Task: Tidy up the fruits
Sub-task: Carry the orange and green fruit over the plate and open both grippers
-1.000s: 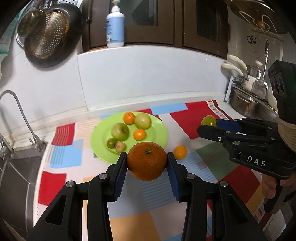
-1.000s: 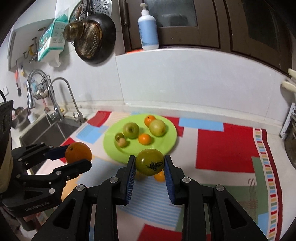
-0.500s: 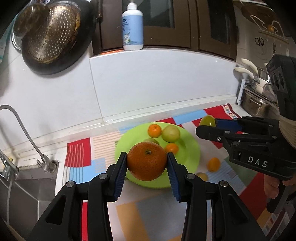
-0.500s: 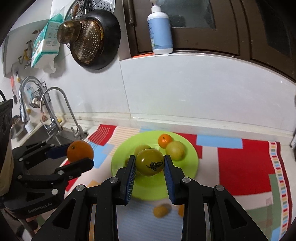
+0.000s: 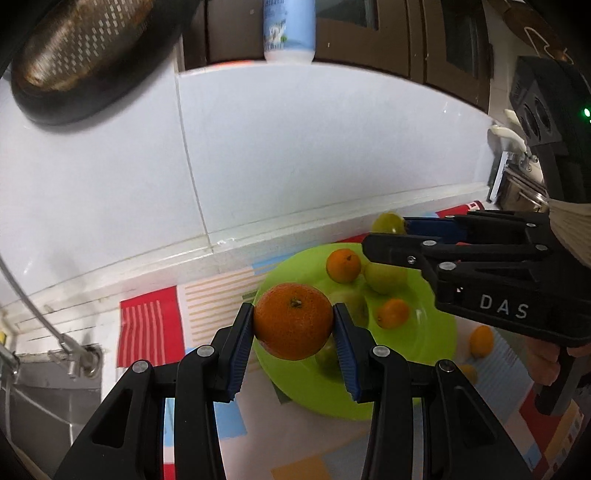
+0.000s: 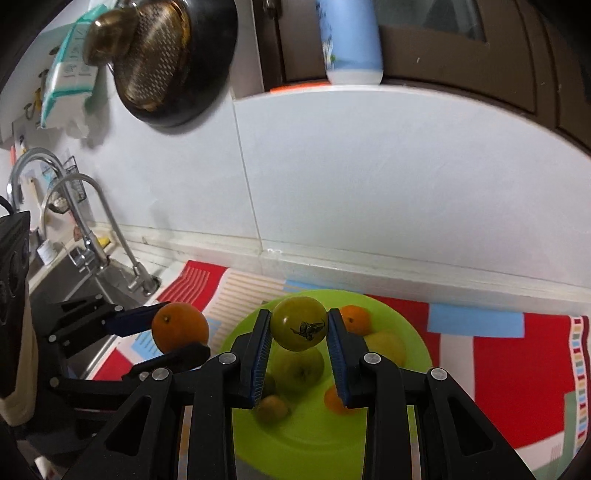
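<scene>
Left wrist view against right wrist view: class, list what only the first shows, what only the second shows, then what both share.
Only the left wrist view shows two small orange fruits lying on the mat beside the plate, and a hand gripping the right gripper's handle.

Only the right wrist view shows the curved taps whole and a green-and-white packet hanging on the wall.

Both show the green plate holding fruit, the left gripper shut on an orange, the right gripper shut on a green tomato, the strainer and the bottle.
</scene>
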The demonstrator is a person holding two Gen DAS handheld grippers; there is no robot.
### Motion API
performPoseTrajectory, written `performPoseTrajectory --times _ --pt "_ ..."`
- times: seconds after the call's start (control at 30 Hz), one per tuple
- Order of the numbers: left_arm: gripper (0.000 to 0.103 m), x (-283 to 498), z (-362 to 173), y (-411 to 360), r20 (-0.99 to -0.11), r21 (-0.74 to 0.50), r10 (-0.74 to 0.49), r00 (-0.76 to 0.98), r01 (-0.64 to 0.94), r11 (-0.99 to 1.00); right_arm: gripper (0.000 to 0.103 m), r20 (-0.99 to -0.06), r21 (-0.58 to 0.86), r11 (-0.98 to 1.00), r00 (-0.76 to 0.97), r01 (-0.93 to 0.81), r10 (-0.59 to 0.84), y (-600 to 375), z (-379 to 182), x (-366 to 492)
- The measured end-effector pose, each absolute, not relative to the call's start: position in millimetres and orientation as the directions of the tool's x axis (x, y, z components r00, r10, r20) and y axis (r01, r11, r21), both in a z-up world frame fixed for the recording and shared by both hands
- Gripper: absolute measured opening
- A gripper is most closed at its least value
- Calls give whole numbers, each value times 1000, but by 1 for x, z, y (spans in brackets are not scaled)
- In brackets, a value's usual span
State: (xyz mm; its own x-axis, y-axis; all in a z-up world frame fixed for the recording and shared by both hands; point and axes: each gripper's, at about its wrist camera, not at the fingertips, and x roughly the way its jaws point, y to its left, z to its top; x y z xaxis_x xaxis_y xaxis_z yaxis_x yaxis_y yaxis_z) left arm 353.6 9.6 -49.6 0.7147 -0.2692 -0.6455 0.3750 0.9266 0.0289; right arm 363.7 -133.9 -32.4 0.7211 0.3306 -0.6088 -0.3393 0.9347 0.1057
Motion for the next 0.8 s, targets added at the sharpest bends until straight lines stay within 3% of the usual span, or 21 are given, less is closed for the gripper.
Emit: performPoseTrajectory --times 0.37,0.43,0.5,0.8 --pt "42 385 -83 4 -681 16 -301 668 424 905 31 -654 110 935 685 -336 323 -124 -64 404" --pt "42 387 -86 3 -686 15 -302 662 428 904 35 -657 108 938 684 -330 317 -123 -67 409" --pt "48 386 -86 3 -676 29 -293 676 421 907 45 -661 118 941 682 -316 312 -125 -69 412" --pt "60 368 -64 16 -643 7 -269 716 357 934 45 -629 114 953 723 -279 287 -137 -55 385"
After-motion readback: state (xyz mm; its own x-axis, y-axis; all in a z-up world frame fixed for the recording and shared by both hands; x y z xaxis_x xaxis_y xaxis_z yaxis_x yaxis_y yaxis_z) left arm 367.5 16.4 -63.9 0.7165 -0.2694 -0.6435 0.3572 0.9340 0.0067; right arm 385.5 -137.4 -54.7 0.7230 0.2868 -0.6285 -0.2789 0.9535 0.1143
